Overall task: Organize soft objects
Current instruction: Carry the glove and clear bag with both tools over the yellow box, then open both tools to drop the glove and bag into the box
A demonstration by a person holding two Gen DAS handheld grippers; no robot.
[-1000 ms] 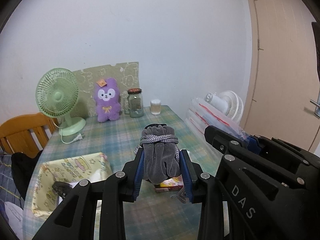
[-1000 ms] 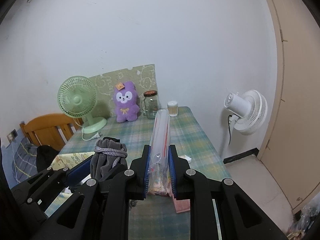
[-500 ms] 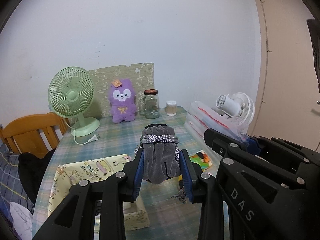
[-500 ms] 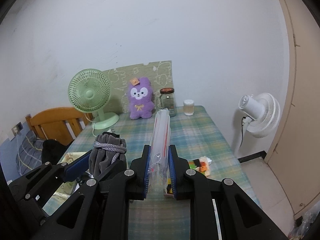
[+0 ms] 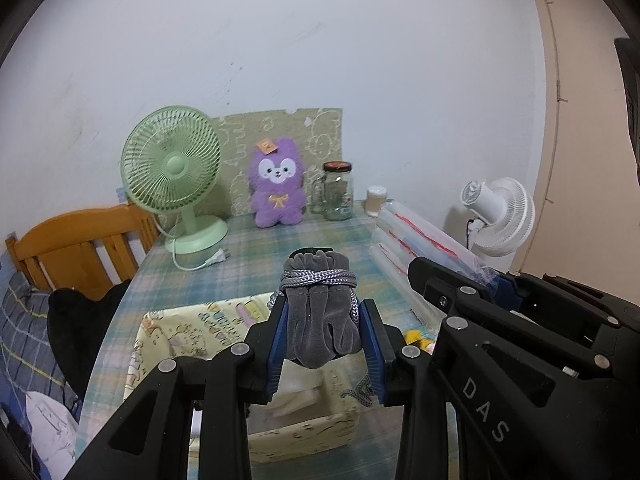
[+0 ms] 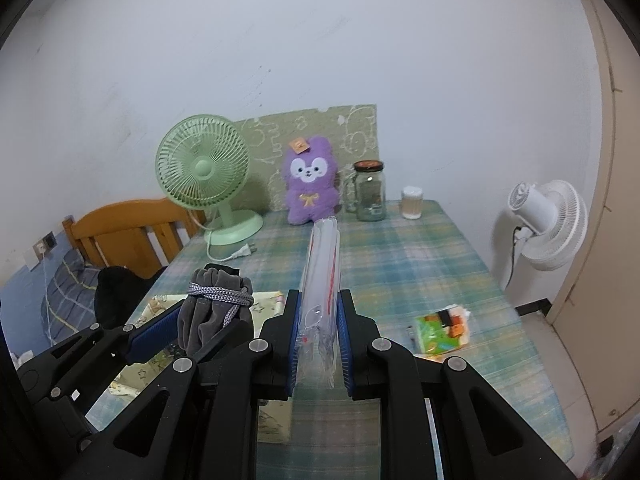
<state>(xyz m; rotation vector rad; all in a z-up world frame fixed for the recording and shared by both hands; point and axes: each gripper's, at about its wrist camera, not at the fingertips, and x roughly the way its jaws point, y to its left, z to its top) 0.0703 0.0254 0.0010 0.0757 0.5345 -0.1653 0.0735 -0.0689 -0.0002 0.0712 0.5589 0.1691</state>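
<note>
My left gripper is shut on a grey velvet drawstring pouch tied with a grey cord, held above a cream cartoon-print fabric box on the table. The pouch also shows in the right wrist view. My right gripper is shut on a clear plastic zip bag with a red line, held upright on edge. The bag also shows in the left wrist view, to the right of the pouch. A purple plush toy sits against the back wall.
On the plaid table: a green desk fan, a glass jar, a small cup, a green snack packet. A wooden chair stands left, a white floor fan right.
Both grippers have drawn back and risen with their loads. The fabric box now lies under the pouch, and the snack packet has come into the right wrist view.
</note>
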